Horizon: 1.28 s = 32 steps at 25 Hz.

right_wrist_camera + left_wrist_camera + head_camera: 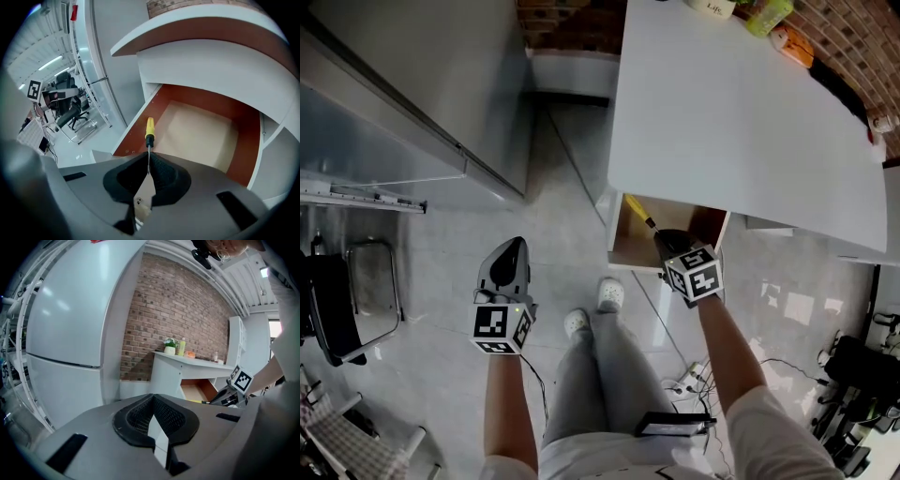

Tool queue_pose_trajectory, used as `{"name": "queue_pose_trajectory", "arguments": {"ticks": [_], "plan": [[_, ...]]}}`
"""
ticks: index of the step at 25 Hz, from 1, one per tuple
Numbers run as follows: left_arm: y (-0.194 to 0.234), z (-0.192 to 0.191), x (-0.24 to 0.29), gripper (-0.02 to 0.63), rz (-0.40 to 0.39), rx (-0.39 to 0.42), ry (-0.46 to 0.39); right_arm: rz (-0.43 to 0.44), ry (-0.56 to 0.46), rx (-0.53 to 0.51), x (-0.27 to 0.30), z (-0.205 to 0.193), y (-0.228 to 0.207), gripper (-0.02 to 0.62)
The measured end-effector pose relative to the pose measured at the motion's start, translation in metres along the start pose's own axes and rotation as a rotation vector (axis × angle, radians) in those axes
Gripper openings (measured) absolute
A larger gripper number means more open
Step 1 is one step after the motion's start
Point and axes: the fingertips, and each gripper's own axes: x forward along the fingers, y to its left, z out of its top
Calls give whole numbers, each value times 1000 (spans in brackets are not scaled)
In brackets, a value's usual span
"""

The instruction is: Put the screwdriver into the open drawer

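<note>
Right tool (149,165) is pinching the screwdriver (149,132) by its thin metal shaft, with the jaws pressed onto it. The yellow-and-black handle is sticking out forward past the tips and pointing into the open drawer (138,125), close to its left wall. Cannot tell if the handle is touching the drawer bottom.

Left tool (153,422) is holding nothing, jaws pressed together. It is hanging over the floor (553,253), well apart from the drawer.

Right gripper view is the only one showing the grip on the shaft and the bare tan drawer bottom. Head view is showing both tools at once, the white desk (731,122) overhanging the drawer, and the person's legs between the arms. There the handle is lying over the drawer's left part.

Left gripper view is showing a fridge (65,324), a brick wall (178,310) and bottles (181,347) on the desk. It is also showing the drawer from the side, with the right tool just beside its opening.
</note>
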Motion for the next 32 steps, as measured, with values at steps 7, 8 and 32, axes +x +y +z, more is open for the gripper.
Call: {"name": "queue_pose_trajectory", "arguments": {"ticks": [7, 8, 32], "plan": [[9, 3, 4, 11, 16, 3, 7, 6, 40, -23, 17, 2, -2, 26], [9, 3, 3, 11, 17, 3, 9, 6, 39, -22, 18, 3, -3, 26], [5, 61, -32, 11, -29, 38, -6, -129, -35, 28, -68, 49, 7, 26]]}}
